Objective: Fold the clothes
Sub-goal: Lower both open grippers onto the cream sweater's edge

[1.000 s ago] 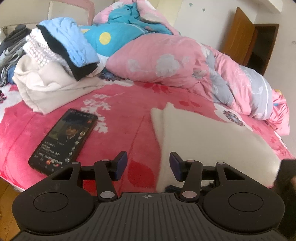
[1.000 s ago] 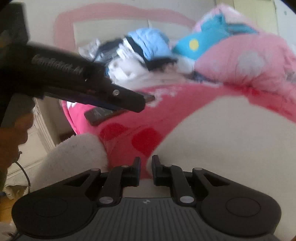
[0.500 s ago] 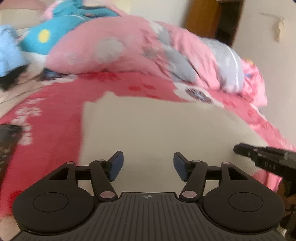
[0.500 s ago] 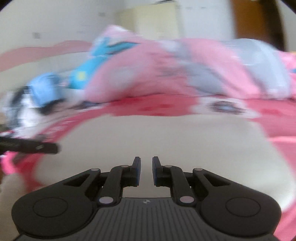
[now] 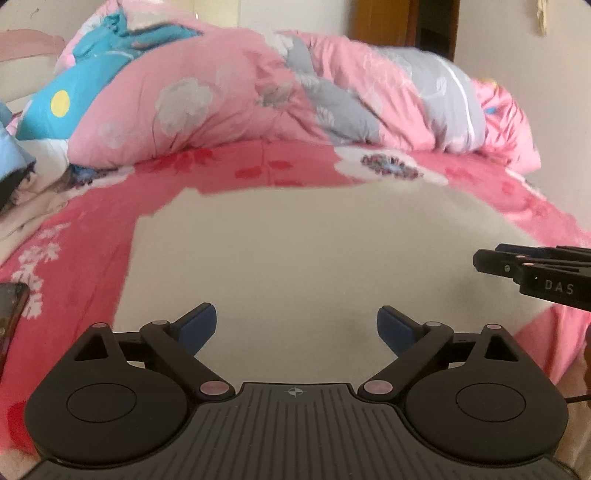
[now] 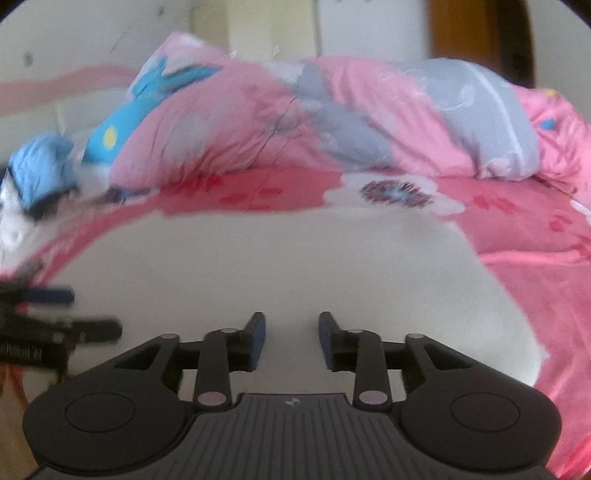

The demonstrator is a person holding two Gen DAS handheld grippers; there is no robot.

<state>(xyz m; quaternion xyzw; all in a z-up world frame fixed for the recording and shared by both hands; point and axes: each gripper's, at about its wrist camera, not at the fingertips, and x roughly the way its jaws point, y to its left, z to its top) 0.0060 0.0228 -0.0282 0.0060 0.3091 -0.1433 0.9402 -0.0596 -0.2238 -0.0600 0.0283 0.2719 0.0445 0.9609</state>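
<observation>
A cream garment (image 5: 303, 251) lies flat and folded on the pink floral bedspread (image 5: 88, 229), filling the middle of both views (image 6: 288, 266). My left gripper (image 5: 295, 325) hovers over its near edge, jaws opening wide, nothing between the blue pads. My right gripper (image 6: 291, 339) is over the same garment's near edge, jaws opening, the gap between them empty. The right gripper also shows at the right edge of the left wrist view (image 5: 532, 273); the left one appears blurred at the left edge of the right wrist view (image 6: 55, 325).
A bunched pink, grey and blue quilt (image 5: 280, 92) lies across the back of the bed. A pile of clothes (image 6: 40, 177) sits at the far left. A phone (image 5: 11, 314) lies on the bedspread at the left edge. A wooden door (image 5: 384, 22) stands behind.
Both grippers swung right from the bed's left part to over the cream garment. The left jaws spread wide; the right jaws went from nearly shut to parted.
</observation>
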